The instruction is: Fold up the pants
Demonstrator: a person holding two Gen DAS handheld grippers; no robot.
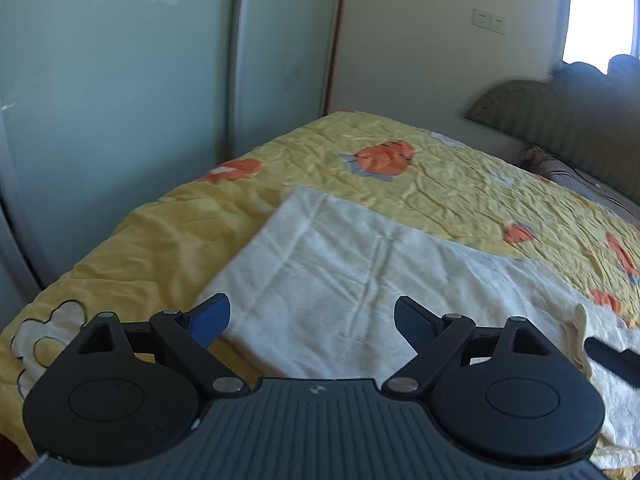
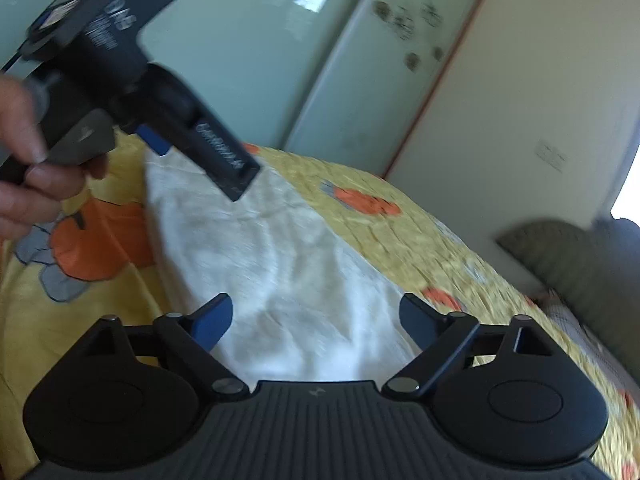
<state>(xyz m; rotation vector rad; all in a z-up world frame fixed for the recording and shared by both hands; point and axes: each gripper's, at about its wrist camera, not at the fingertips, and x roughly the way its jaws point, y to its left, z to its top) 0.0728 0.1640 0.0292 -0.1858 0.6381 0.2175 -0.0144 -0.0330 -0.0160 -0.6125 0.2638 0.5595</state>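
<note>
Both grippers spread wide over cream pants on a bed, gripping nothing.

Left wrist view: the left gripper (image 1: 312, 320) has its jaws wide apart and holds nothing, hanging just above the pants (image 1: 360, 276). These lie flat and creased on the yellow quilt (image 1: 460, 176) of the bed, a stitched seam showing, one end reaching toward the wardrobe doors (image 1: 120, 80). Right wrist view: the right gripper (image 2: 316, 320) is likewise spread, nothing between its fingers, over the blurred white cloth (image 2: 280, 264). Beyond, a hand (image 2: 24, 160) holds the other gripper (image 2: 188, 136); whether that touches the cloth I cannot tell.
</note>
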